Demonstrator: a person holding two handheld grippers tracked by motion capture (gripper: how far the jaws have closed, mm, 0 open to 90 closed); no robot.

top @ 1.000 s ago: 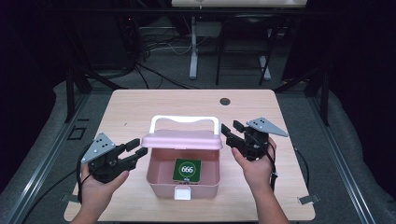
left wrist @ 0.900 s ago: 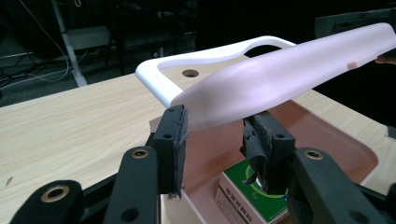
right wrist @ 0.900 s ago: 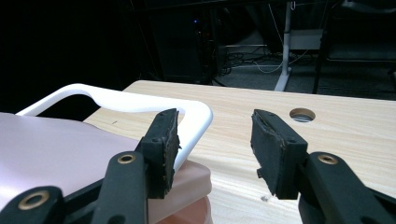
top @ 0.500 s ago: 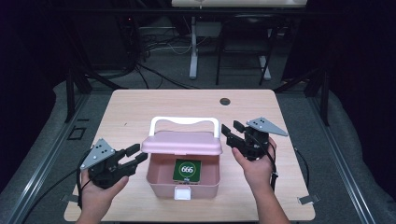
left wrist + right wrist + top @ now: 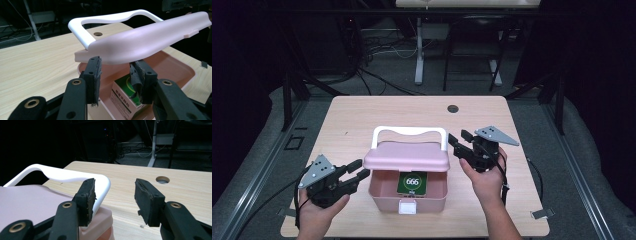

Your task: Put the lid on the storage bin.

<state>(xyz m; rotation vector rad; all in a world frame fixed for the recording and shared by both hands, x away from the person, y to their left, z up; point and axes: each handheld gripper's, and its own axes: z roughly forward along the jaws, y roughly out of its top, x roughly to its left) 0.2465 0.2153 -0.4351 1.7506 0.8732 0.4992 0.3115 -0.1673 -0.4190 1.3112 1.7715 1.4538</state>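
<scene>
In the left gripper view the left gripper's (image 5: pixel 115 75) two black fingers (image 5: pixel 93 75) stand apart, released, with nothing pressed between them; they have just closed a little. Their tips sit at the near edge of the pink lid (image 5: pixel 147 40), which hangs tilted above the box (image 5: pixel 175 67), and I cannot tell whether they touch its underside. Between the fingers, lower centre of the frame, a carton (image 5: pixel 125 96) lies inside the box; its green face shows, its print too blurred to read here. The white handle (image 5: pixel 82 26) arches from the lid in the upper middle.

In the right gripper view the right gripper's (image 5: pixel 113 200) fingers (image 5: pixel 147 200) are also released, spread wide with bare tabletop (image 5: pixel 155 187) between them. The left finger stands just in front of the handle's (image 5: pixel 102 182) corner; contact is unclear. The lid (image 5: pixel 32 200) fills the lower left, and a round hole (image 5: pixel 162 179) in the tabletop lies right of centre.

In the high view the left gripper (image 5: pixel 357 172) is at lower left, its tips at the box's left wall under the lid's (image 5: pixel 407 157) edge. The right gripper (image 5: pixel 457 145) is right of centre, beside the handle's (image 5: pixel 409 131) right end. The box (image 5: pixel 379 192) sits low in the middle of the tabletop (image 5: pixel 362 120). Inside it the carton (image 5: pixel 412 182) shows a green label reading "666". A small white latch (image 5: pixel 407 207) marks the box's front wall.
</scene>
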